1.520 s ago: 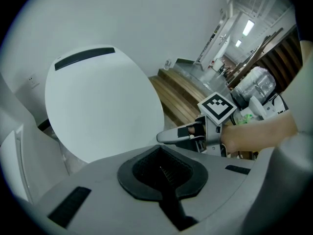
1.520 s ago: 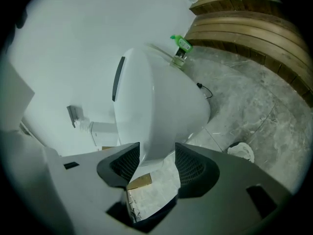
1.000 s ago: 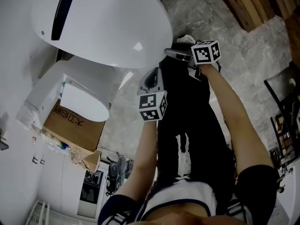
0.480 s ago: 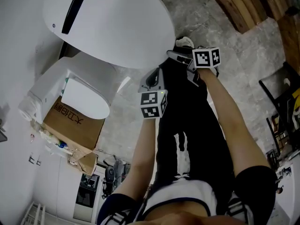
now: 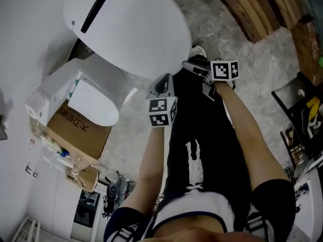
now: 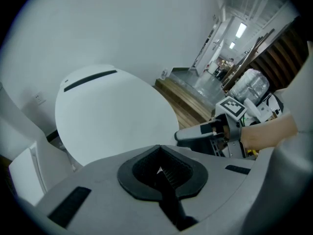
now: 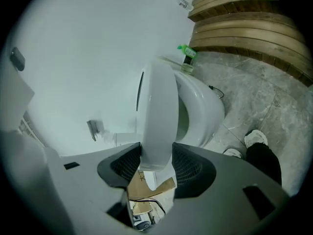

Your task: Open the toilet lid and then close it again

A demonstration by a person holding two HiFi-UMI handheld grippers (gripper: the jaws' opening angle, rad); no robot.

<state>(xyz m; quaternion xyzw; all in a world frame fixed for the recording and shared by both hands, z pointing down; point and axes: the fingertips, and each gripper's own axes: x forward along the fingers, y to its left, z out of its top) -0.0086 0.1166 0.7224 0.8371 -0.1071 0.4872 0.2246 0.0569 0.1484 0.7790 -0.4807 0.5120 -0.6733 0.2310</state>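
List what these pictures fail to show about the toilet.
- Bowl inside: in the right gripper view the lid blocks most of it; in the head view the lid covers it.
- Lid hinge: under the lid in every view.
- Green bottle label: right gripper view, too small.

Floor (image 5: 267,59): grey mottled stone tile, pale joints.
- Toilet (image 7: 200,111) stands on tile close to white wall.
- Green bottle (image 7: 187,58) upright behind toilet; can't tell if it rests on floor.
- Cardboard box (image 5: 75,130) on floor against wall, beside toilet, flaps loose.
- Curved wooden steps (image 5: 252,9) rise at floor's far edge.
- Your shoe (image 5: 198,50) planted on tile just in front of bowl.
- Dark metal frame (image 5: 298,105) stands at your right.
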